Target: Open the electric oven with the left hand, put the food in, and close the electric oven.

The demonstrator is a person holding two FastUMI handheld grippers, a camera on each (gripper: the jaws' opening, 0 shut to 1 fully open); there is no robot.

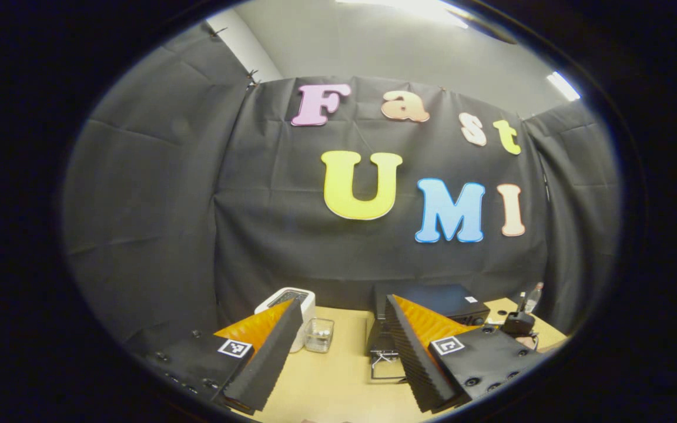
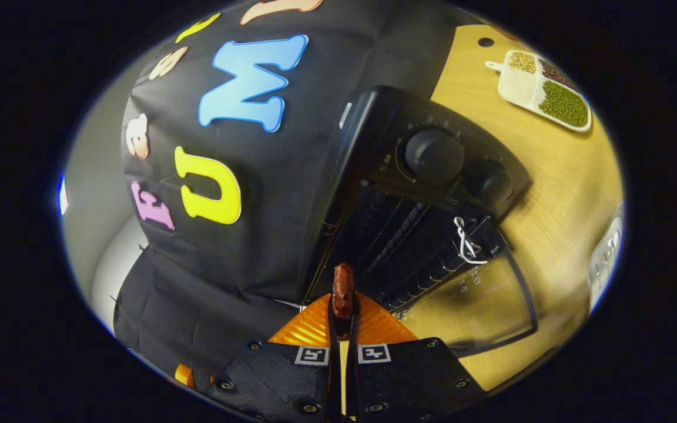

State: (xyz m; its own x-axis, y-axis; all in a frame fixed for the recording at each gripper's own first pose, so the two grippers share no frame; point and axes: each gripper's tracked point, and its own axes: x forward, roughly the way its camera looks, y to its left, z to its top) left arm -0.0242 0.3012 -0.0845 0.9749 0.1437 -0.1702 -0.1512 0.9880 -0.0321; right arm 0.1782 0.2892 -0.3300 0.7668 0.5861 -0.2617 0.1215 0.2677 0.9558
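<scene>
The black electric oven [image 2: 432, 158] appears tilted in the right gripper view, its glass door [image 2: 479, 302] folded down open and the dark rack inside [image 2: 403, 235] exposed. My right gripper [image 2: 342, 305] is shut on a reddish-brown sausage [image 2: 343, 288], held just in front of the oven mouth. In the left gripper view the oven [image 1: 438, 301] stands at the back of the wooden table [image 1: 338, 382] with its door [image 1: 386, 359] down. My left gripper [image 1: 342, 301] hangs open above the table, short of the oven, with nothing between its fingers.
A white toaster [image 1: 287, 298] and a small glass container [image 1: 319, 335] stand left of the oven. A dark device [image 1: 518, 322] and a bottle [image 1: 535, 292] sit to its right. A white divided tray of beans [image 2: 544, 88] lies on the table beyond the oven.
</scene>
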